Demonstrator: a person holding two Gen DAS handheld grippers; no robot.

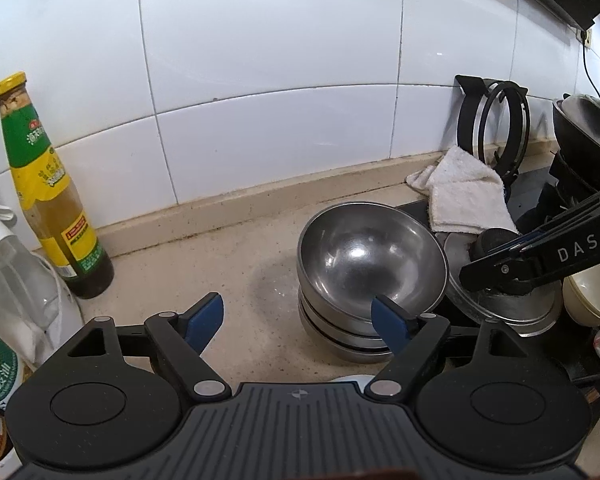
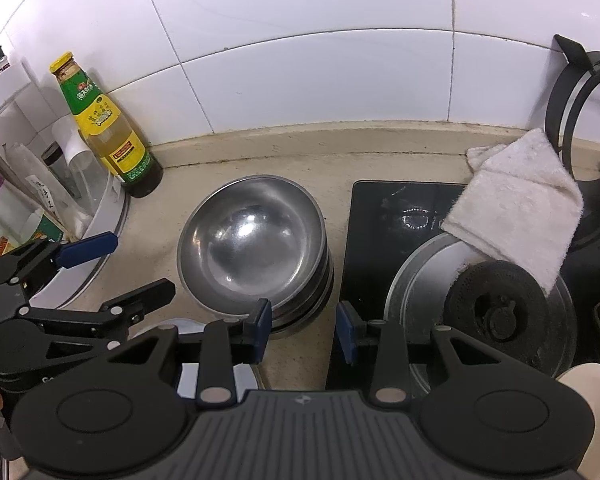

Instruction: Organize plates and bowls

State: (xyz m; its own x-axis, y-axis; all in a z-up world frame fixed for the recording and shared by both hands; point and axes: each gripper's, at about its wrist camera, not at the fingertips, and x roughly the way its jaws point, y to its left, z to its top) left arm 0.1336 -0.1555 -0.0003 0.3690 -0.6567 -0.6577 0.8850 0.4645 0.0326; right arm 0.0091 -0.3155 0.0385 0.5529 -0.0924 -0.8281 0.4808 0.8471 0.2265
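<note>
Left gripper (image 1: 298,320) wide apart, nothing btwn the blue pads; its right pad sits in front of the near rim of the stacked steel bowls (image 1: 370,256). Right gripper (image 2: 302,330) narrower, jaws apart & empty, hovering over bare counter (image 2: 300,160) just in front of the bowl stack, w/ the black cooktop (image 2: 384,232) beside it. White cloth (image 2: 516,208) lies on the cooktop's far side; sauce bottle (image 2: 108,128) upright near the tiled wall, left of the bowls
</note>
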